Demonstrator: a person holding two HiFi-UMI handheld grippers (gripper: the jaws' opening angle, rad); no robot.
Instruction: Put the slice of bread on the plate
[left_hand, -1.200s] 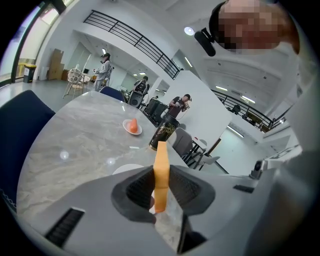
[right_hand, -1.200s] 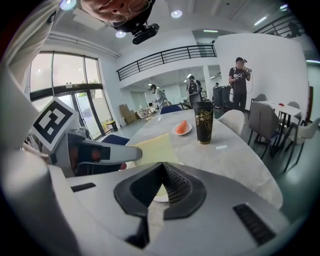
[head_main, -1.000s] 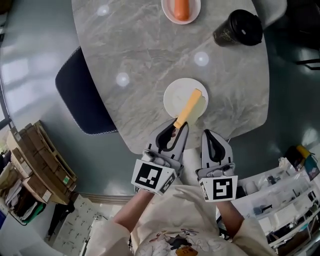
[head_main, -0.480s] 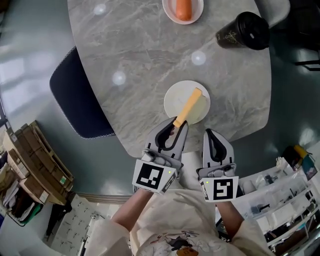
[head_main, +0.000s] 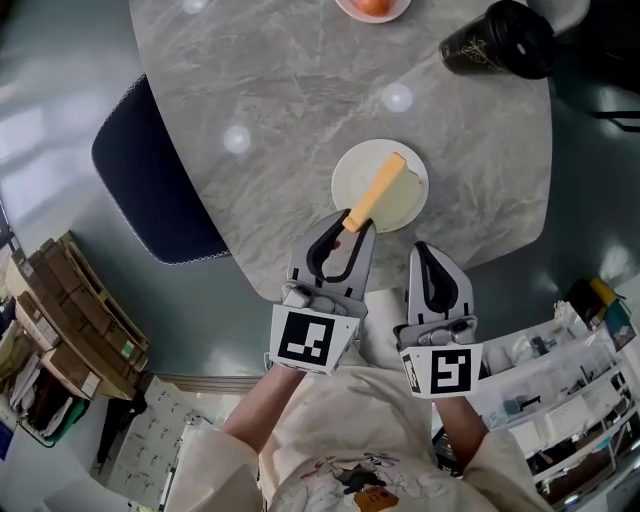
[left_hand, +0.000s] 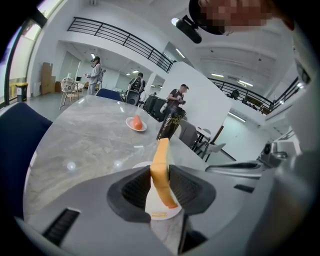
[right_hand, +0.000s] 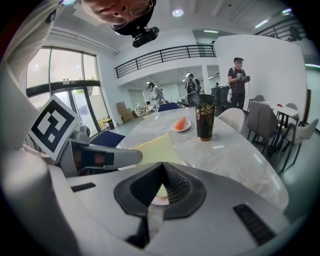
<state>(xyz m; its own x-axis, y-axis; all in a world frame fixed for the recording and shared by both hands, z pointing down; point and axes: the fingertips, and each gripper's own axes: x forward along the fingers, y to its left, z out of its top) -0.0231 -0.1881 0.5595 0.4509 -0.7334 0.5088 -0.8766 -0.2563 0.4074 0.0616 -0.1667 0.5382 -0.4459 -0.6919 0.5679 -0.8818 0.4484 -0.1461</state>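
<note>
- The left tool (left_hand: 159, 175) has its 2 jaws pressed on the slice of bread (left_hand: 161, 152), 1 jaw on each flat side.
- The bread stands up on its edge and leans a bit. Its brown crust faces up at the head camera.
- It sticks out past the jaws and hangs over the white plate (head_main: 350, 172) on the table (head_main: 260, 100).
- The low end of the bread is very close to the plate. It is hard to see if it touches.
- The right tool (right_hand: 161, 167) has its jaws closed tight together with nothing in them.
- It sits just beside the left tool, by the near edge of the table, apart from the plate.
- A black cup (head_main: 500, 40) stands far across the table. A small dish (head_main: 372, 8) with something orange on it is near the cup.
- A dark blue chair (head_main: 150, 180) is tucked in at the left side of the table.
</note>
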